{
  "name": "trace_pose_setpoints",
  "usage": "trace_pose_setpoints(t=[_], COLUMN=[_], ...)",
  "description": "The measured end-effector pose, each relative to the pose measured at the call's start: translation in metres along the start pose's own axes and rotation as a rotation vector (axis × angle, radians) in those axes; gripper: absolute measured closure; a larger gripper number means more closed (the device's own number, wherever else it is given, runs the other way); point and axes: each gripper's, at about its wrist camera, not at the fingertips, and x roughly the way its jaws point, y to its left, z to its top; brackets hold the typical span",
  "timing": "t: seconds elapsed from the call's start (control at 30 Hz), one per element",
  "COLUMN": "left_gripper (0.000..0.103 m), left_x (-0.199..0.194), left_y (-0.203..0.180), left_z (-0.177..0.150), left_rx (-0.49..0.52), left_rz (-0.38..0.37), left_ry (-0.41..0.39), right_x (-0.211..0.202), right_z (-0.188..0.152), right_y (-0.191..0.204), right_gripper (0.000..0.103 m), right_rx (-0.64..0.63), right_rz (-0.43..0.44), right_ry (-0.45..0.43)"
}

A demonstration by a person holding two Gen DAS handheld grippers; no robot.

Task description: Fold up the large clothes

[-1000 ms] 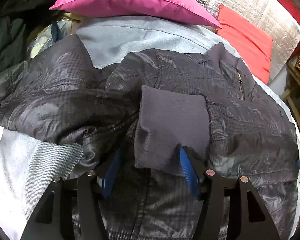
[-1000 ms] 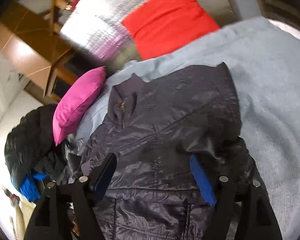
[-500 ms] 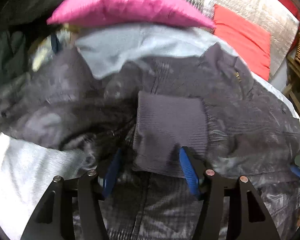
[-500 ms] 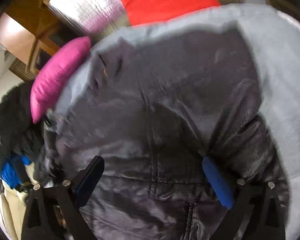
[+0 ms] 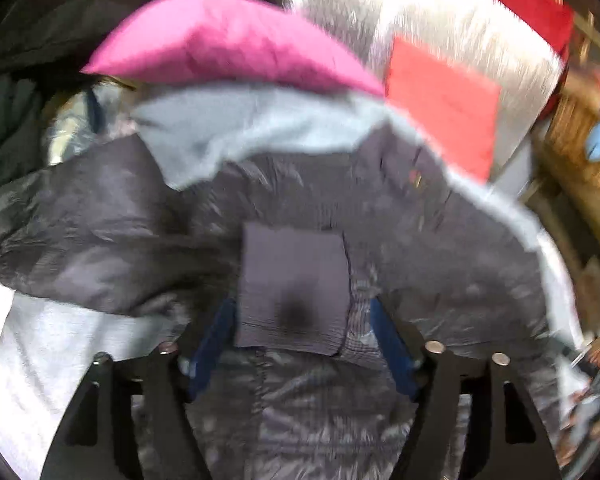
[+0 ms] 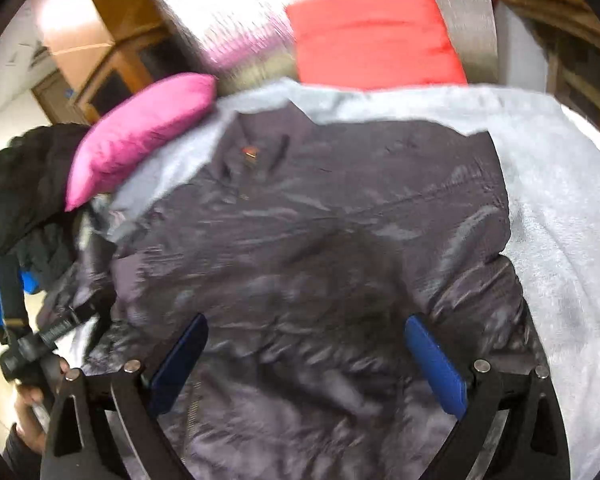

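A dark grey shiny jacket (image 5: 440, 248) lies spread on a light grey blanket (image 5: 228, 128) on a bed, collar toward the pillows. One sleeve is folded across its front, with the knit cuff (image 5: 296, 280) lying flat on the body. My left gripper (image 5: 300, 344) hovers just over that cuff; its jaws are opening, and the blue pads stand clear of the cuff's two sides. Over the jacket's (image 6: 340, 240) lower body, my right gripper (image 6: 308, 364) is wide open with only the flat cloth beneath it.
A pink pillow (image 5: 228, 40), a red cushion (image 6: 372, 28) and a silver quilted backrest (image 6: 228, 20) sit at the bed's head. Dark clothes (image 6: 16, 184) are piled at the left. A wicker basket (image 5: 576, 152) and wooden furniture stand at the right. A hand (image 6: 28, 404) holds the other gripper's handle.
The left jaws have widened off the cuff and the gripper has lifted and drawn back. The right gripper has opened wider, rolled, and slid sideways over the jacket.
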Motion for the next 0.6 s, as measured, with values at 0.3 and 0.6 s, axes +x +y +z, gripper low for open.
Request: trace_pose_setpoints(t=[0.3,0.6], left_gripper=[0.014,0.015], left_x=[-0.049,-0.014], left_y=[0.226,0.365], left_z=[0.002,-0.017], left_rx=[-0.551,-0.949], left_rz=[-0.061,-0.124], left_ry=[-0.131,-0.154], right_x=[-0.002,0.001], right_z=[-0.064,-0.076], right_y=[0.037,0.047], right_gripper=[0.002,0.002], right_rx=[-0.069,-0.092], right_rz=[0.073,0.081], right_ry=[0.044,0.035])
